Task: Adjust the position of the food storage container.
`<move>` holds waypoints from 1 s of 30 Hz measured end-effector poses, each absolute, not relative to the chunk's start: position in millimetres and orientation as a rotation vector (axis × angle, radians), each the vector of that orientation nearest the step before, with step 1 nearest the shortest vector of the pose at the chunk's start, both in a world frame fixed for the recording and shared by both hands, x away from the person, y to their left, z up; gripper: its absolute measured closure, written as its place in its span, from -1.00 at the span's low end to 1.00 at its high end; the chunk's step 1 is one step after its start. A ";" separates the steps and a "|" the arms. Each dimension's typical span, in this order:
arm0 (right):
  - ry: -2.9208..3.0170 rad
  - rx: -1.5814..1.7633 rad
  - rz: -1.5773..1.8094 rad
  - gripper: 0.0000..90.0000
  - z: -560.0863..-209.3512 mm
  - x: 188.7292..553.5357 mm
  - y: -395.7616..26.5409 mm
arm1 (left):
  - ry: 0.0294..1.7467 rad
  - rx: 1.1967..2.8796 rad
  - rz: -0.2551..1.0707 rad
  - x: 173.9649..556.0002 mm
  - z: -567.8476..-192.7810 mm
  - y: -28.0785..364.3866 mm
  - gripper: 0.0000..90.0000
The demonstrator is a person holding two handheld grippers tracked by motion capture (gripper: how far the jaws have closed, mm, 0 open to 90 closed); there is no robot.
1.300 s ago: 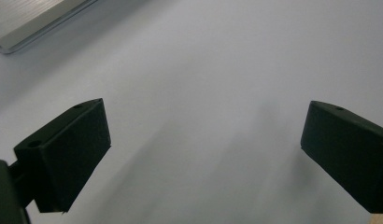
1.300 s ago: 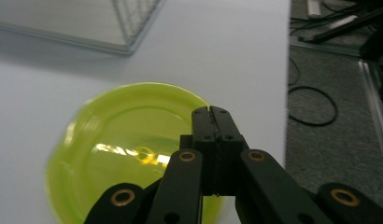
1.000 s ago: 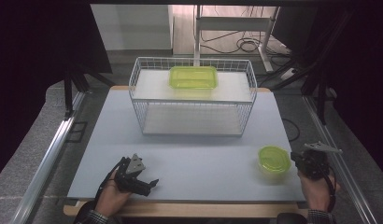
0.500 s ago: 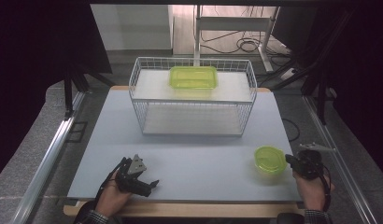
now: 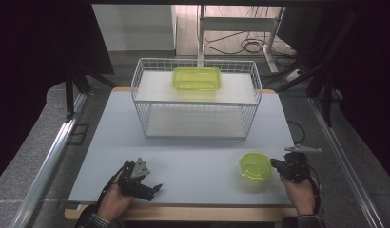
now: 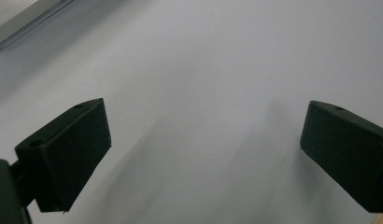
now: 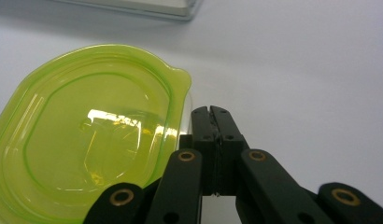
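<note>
High view. A white wire basket (image 5: pixel 195 99) stands at the far middle of the grey table (image 5: pixel 112 142) and serves as the landmark. Inside it, against its far wall, lies a rectangular green container (image 5: pixel 197 78). A small round green tub (image 5: pixel 255 166) sits on the table nearer the person than the basket, off the basket's right front corner. The right gripper (image 5: pixel 277 165) is held just right of the tub, level with it and pointing at its side. The left gripper (image 5: pixel 152 189) rests low over the table nearer the person than the basket's left front corner, well apart from the tub and pointing toward it.

Right gripper view. The right gripper's (image 7: pixel 211 111) jaws are pressed together with nothing between them. Their tips lie just beside the rim of the tub (image 7: pixel 87 135), next to the small tab that juts from the lid. Whether the jaws touch the rim cannot be told. The tub's lid is translucent green with a raised oval panel, and it catches a light reflection. A corner of the basket's base (image 7: pixel 180 9) shows at the top edge, beyond the tub.

Left gripper view. The left gripper's (image 6: pixel 203 140) jaws are spread wide over bare table (image 6: pixel 203 56), with nothing between them.
</note>
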State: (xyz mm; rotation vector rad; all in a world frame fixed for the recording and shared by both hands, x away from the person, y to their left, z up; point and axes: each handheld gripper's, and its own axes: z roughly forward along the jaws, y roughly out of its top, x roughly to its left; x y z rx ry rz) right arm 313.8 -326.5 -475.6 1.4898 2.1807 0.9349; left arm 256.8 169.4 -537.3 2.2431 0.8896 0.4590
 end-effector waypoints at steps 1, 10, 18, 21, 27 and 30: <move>2.188 1.485 0.940 0.98 -476.0 313.6 -323.3 | 0.888 2.245 0.459 256.8 -537.4 169.3 -0.96; 2.210 1.486 0.915 0.96 -479.4 312.1 -323.5 | 0.885 2.251 0.458 256.8 -537.9 168.8 -0.96; 2.301 1.512 0.939 0.97 -492.1 303.2 -316.1 | 0.883 2.255 0.461 256.6 -538.0 168.3 -0.96; 2.333 1.505 0.958 0.97 -494.8 301.2 -311.4 | 0.882 2.256 0.461 256.7 -538.2 168.0 -0.96; 2.389 1.492 0.980 0.97 -499.2 300.9 -300.2 | 0.882 2.258 0.462 256.6 -538.4 167.5 -0.96; 2.404 1.486 0.989 0.97 -500.1 301.2 -295.5 | 0.881 2.259 0.461 256.6 -538.4 167.3 -0.96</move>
